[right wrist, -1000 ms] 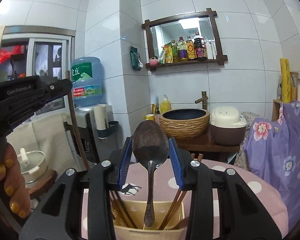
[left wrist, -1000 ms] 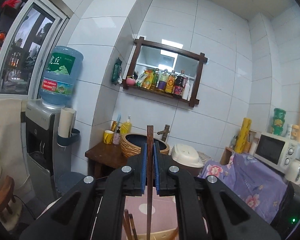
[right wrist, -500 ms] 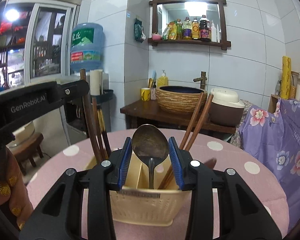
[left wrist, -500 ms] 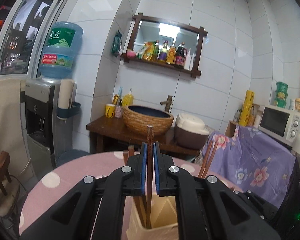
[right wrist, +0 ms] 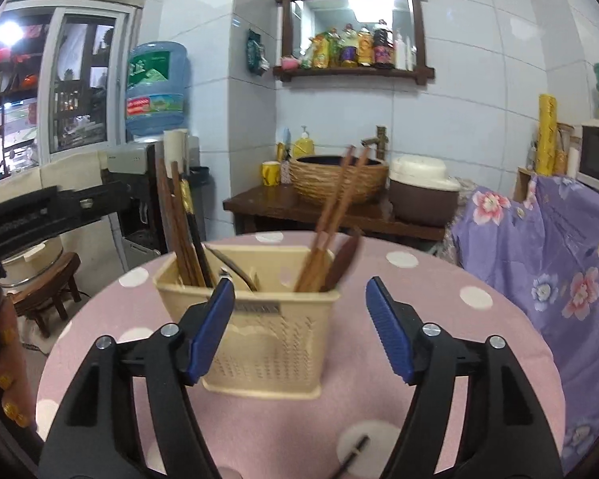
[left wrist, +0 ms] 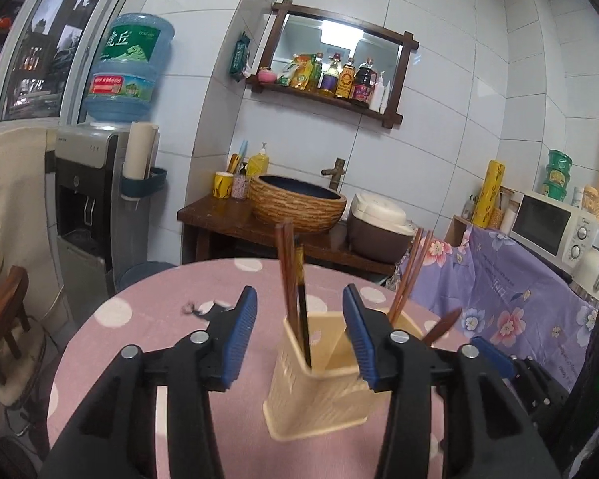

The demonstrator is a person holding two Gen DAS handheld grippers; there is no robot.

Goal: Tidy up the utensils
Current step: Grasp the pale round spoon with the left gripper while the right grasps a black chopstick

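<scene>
A cream plastic utensil holder (right wrist: pixel 267 331) stands on the pink polka-dot round table (right wrist: pixel 439 291); it also shows in the left wrist view (left wrist: pixel 319 395). Brown chopsticks (right wrist: pixel 179 219) stand in its left compartment, two more chopsticks (right wrist: pixel 335 211) and a dark spoon (right wrist: pixel 343 259) lean in its right one. A metal spoon (right wrist: pixel 235 271) lies tilted in the middle compartment. My left gripper (left wrist: pixel 299 331) is open and empty, just in front of the holder. My right gripper (right wrist: pixel 299 327) is open and empty, in front of the holder.
A thin dark stick (right wrist: pixel 351 451) lies on the table near my right gripper. Behind the table stand a wooden counter with a wicker basin (left wrist: pixel 297 203), a rice cooker (left wrist: pixel 379 223), a water dispenser (left wrist: pixel 96 183) and a floral purple cloth (right wrist: pixel 547 247).
My left gripper has opened and let go of the chopstick, which now stands in the holder. My right gripper has opened and let go of the metal spoon, which now lies in the holder.
</scene>
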